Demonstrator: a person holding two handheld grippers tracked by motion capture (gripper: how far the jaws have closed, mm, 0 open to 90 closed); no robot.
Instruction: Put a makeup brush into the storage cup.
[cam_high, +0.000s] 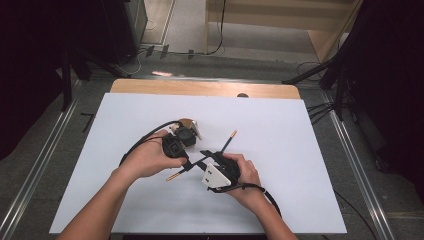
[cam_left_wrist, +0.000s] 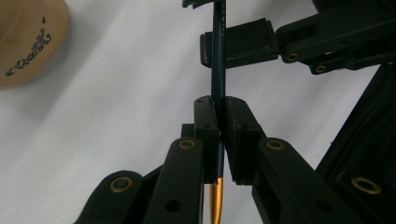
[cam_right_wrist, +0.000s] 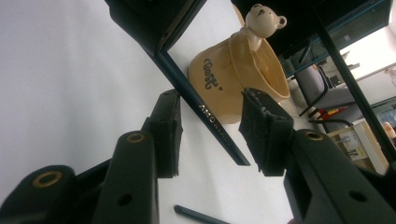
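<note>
A dark blue pen (cam_left_wrist: 217, 70) with a gold end (cam_high: 175, 176) is clamped between the pads of my left gripper (cam_left_wrist: 220, 109), which is shut on it just above the white table (cam_high: 300, 150). In the high view the left gripper (cam_high: 186, 159) sits at mid-table, facing my right gripper (cam_high: 206, 154). The right gripper (cam_right_wrist: 212, 100) is open, its pads standing on either side of the same pen (cam_right_wrist: 210, 123) without pressing on it. One of its pads (cam_left_wrist: 238, 44) shows behind the pen's upper part.
A tan mug (cam_right_wrist: 233, 79) with a small bear figure on its rim stands just behind the grippers, also seen as the mug (cam_high: 190, 125). A second pen (cam_high: 227, 142) with an orange tip lies on the table to the right of the mug.
</note>
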